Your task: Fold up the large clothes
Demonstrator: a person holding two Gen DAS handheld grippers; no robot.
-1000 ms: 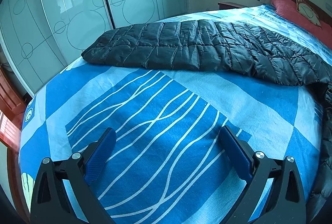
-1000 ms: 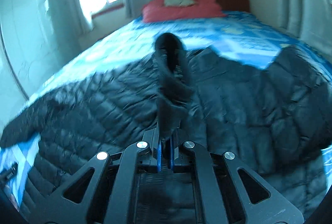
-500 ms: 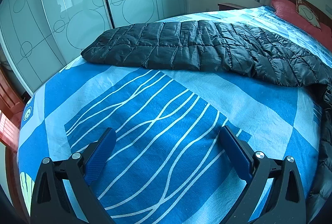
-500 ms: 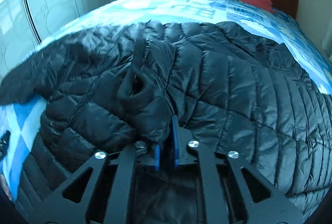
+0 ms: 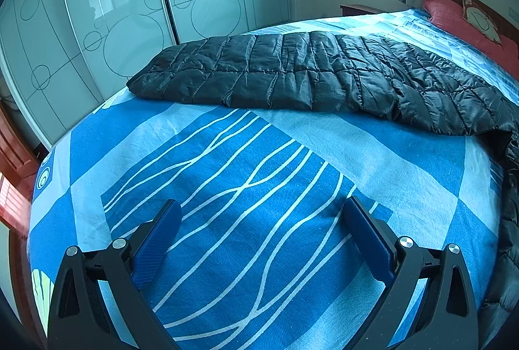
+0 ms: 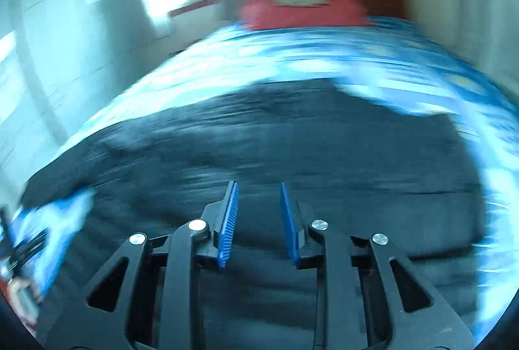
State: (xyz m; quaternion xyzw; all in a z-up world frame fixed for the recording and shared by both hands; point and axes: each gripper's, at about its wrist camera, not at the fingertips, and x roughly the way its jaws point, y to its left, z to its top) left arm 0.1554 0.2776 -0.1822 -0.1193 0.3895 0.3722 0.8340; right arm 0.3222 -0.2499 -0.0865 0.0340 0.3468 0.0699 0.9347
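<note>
1. Left tool [image 5: 258,230]: jaws fully spread, empty. It sits low in the left wrist view, over bare blue bed [image 5: 227,188] sheet, with no cloth between the pads.
2. Right tool [image 6: 259,220]: jaws opening, a narrow gap between the blue pads, nothing between them. The right wrist view is heavily motion-blurred, so fine detail is not readable.
3. Jacket [image 5: 308,77]: black and quilted, lying flat on the bed.
   - In the left wrist view it crosses the upper half of the frame, well apart from the left tool, with open sheet between.
   - Its long axis runs from upper left to the right edge of that frame, where more dark cloth drops down the right margin.
   - In the right wrist view the jacket [image 6: 292,149] fills the centre and lower frame, directly under and ahead of the right tool.
4. Governing relation: the right tool is the nearer one. The left tool faces the jacket's long edge broadside from across the sheet.
5. Judgement: a fold across the long axis likely needs the left tool brought up to the near edge first.
6. Far field: red pillow [image 5: 470,22] at the upper right, wardrobe [image 5: 113,26] at the upper left.
</note>
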